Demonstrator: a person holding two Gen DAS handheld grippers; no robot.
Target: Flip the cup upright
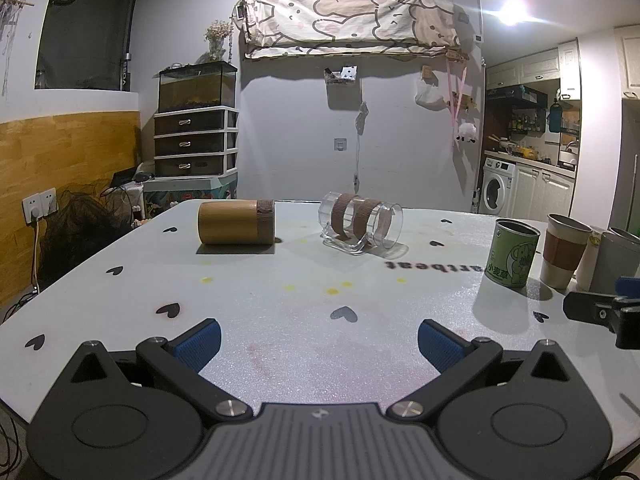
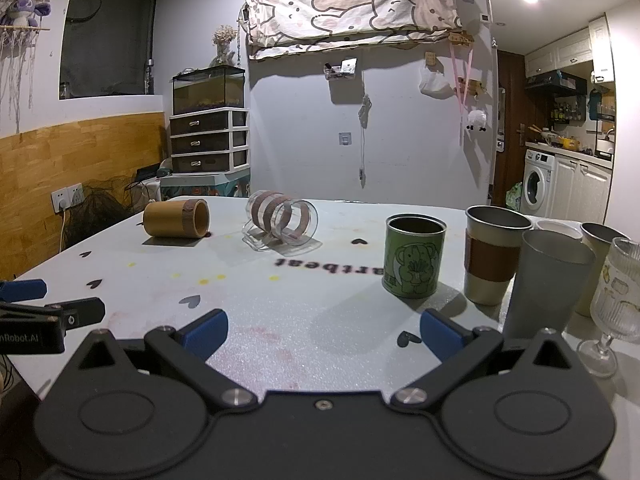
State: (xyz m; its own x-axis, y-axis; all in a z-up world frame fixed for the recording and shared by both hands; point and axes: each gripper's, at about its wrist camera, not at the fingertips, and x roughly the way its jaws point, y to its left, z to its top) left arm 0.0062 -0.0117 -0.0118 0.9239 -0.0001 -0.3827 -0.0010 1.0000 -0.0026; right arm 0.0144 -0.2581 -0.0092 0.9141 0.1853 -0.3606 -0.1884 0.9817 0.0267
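A bamboo cup (image 1: 236,222) lies on its side at the far left of the white table (image 1: 304,328); it also shows in the right wrist view (image 2: 176,219), mouth facing right. A clear glass mug (image 1: 360,224) with two brown bands lies on its side beside it, handle down, also in the right wrist view (image 2: 282,220). My left gripper (image 1: 318,342) is open and empty over the near table. My right gripper (image 2: 324,334) is open and empty too; its tip shows at the right of the left wrist view (image 1: 600,308).
Upright cups stand at the right: a green tin (image 2: 414,258), a banded steel cup (image 2: 494,254), a grey tumbler (image 2: 546,284), a stemmed glass (image 2: 612,308). The table (image 2: 304,292) has heart prints. Drawers (image 1: 196,142) and a wall stand behind.
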